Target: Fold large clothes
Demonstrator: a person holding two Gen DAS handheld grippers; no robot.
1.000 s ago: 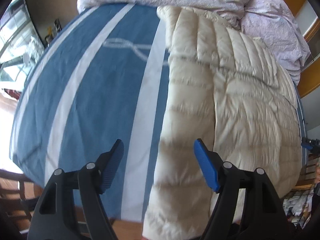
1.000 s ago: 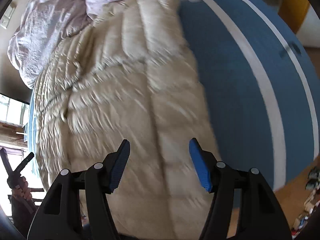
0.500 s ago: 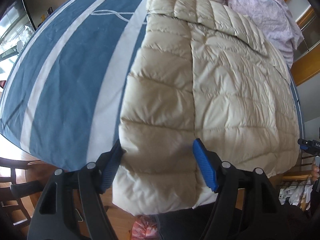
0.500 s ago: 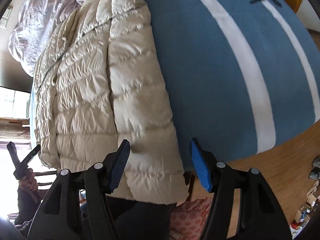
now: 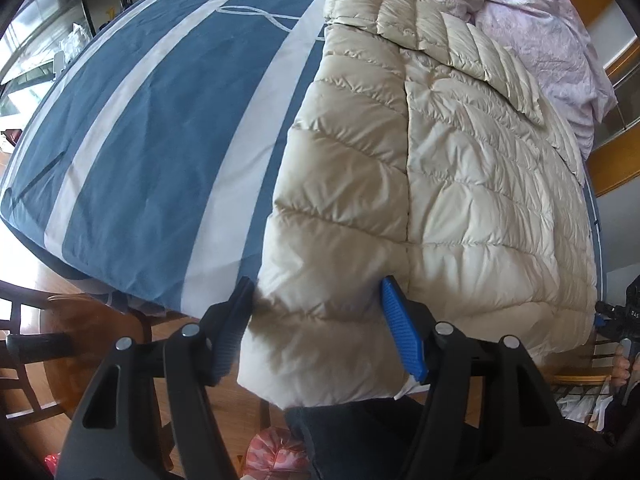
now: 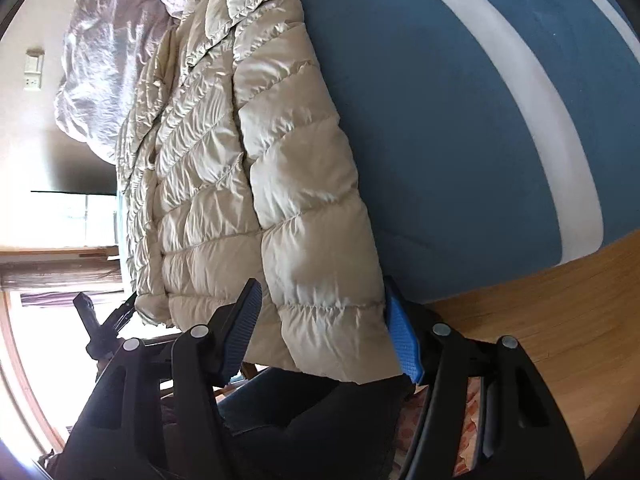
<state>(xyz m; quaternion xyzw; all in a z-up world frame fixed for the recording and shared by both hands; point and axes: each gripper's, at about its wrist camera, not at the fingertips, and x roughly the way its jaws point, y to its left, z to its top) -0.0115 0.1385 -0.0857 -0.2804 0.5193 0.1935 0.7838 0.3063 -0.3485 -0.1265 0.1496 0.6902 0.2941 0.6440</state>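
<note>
Cream quilted puffer jacket (image 5: 440,184) lies flat on the blue-and-white striped bed cover (image 5: 152,128), collar toward the lilac duvet (image 5: 552,52) at the far end, hem hanging just over the near bed edge. Sleeves look folded in over the body.

Left side: left gripper (image 5: 316,324) now straddles the hem corner on the jacket's left edge. A second ago it hung over the bare cover and the jacket's side, farther up the bed; it has since drawn back and dropped to the hem. Jaws have just been closing, with the padded fabric between them. Dark pad sits against the jacket's side edge, blue pad at the fold line on the other side; whether they truly pinch yet cannot be told.

Right side: right gripper (image 6: 320,328) frames the opposite hem corner, having come back from mid-jacket. Jaws parted, unchanged in width, fabric between them; the blue pad is at the outer edge, the dark pad looks clear.

Reading: both claws are staged at the two bottom corners. Likely next step is clamping both and carrying the hem up toward the collar. Wooden floor (image 6: 540,312) below the hem; slippery shell may slide out.
</note>
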